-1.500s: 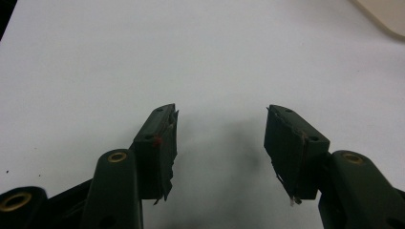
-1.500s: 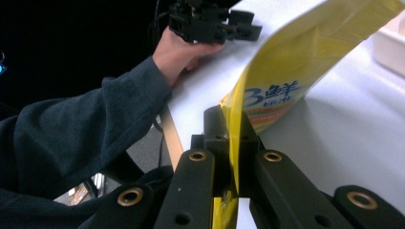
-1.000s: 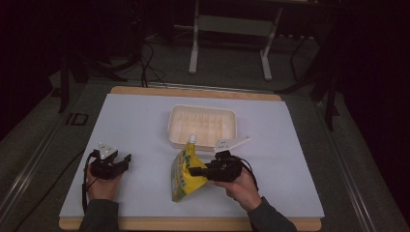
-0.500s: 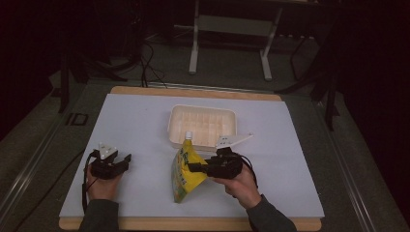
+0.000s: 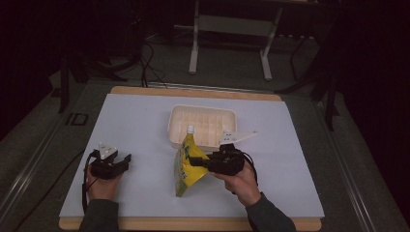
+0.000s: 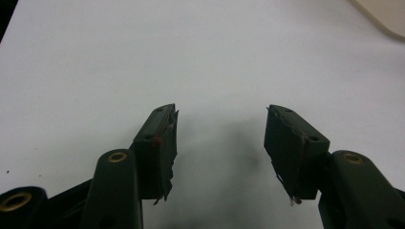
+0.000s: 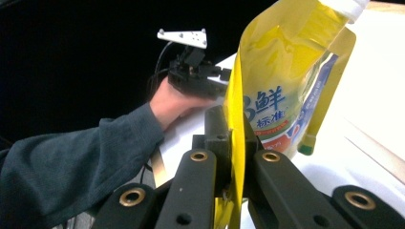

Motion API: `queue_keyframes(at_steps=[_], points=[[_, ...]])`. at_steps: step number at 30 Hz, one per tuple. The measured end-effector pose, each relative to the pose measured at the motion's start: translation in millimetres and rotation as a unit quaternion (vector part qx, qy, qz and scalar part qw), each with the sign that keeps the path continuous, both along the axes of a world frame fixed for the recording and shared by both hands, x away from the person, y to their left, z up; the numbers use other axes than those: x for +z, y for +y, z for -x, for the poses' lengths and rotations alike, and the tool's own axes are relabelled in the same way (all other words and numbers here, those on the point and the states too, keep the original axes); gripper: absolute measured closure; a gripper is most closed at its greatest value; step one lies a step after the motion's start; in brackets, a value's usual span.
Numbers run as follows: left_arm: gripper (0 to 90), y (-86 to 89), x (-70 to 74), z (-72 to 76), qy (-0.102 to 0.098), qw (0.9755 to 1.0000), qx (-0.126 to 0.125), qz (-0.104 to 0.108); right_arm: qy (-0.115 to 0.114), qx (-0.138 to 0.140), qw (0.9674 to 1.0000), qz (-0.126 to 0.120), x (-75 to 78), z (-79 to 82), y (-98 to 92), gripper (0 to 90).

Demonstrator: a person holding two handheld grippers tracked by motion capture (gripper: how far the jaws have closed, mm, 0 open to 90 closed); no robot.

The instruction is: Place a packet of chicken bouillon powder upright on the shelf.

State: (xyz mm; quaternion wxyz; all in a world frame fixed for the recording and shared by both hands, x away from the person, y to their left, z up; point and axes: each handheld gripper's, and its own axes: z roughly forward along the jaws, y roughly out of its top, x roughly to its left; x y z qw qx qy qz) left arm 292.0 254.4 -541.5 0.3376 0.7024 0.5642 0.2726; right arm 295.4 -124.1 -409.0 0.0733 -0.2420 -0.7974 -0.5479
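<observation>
pouch (image 5: 186, 166) (yellow, white cap) pinched by its edge in right gripper (image 5: 196, 161), near tray (image 5: 176, 121); left gripper (image 6: 219, 143) gapes wide, holding nothing.

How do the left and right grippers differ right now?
The left gripper has its jaws spread wide with nothing between them; the right gripper is clamped on the edge of the yellow pouch. The left sits low over bare white table; the right holds the pouch upright, just in front of the tray. Both are hand-held and black.

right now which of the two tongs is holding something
The right tongs, pinched shut on the yellow pouch's side edge; the left tongs gape open over bare table.
</observation>
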Motion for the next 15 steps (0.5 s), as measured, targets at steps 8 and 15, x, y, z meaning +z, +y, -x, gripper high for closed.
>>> queue_keyframes(at_steps=[8, 15], points=[[44.5, 0.3, 0.1, 0.1, 0.000, 1.0000, -0.001, 0.001, -0.008, -0.012, 0.9998, -0.013, 5.1, -3.0, 0.6, 90.0], [44.4, 0.2, 0.1, 0.1, 0.000, 1.0000, 0.000, 0.001, -0.017, -0.027, 0.9993, -0.017, 11.7, -8.2, 0.3, 90.0]])
